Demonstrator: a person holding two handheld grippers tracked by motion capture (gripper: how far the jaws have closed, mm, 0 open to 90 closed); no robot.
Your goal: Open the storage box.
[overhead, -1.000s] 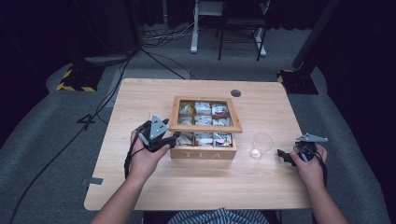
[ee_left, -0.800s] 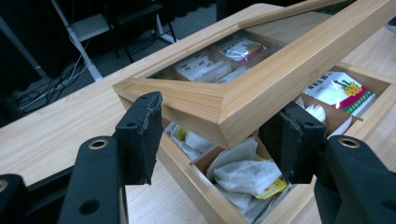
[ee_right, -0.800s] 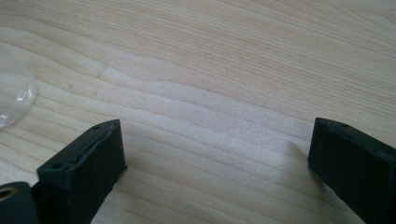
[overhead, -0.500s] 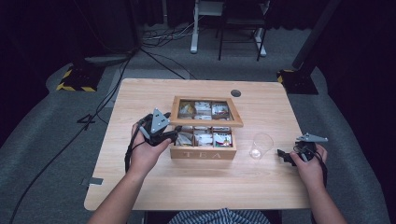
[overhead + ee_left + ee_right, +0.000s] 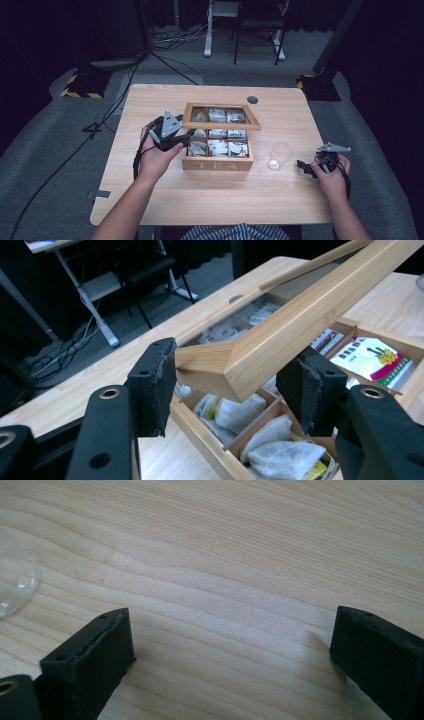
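Lid corner btwn left gripper jaws, edge raised off tea box

Tea box and lid: pale smooth wood. Table: matt wood grain. Cup: clear plastic.

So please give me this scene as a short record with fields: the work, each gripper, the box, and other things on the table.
work: opening the wooden tea box
lid: wooden-framed lid with clear pane, raised at a slant
left gripper: jaws around the lid's front corner, just closing further; whether the pads press is unclear
right gripper: open, empty, over the light wooden table
box contents: tea bags in compartments
other: clear plastic cup, upright, right of the box
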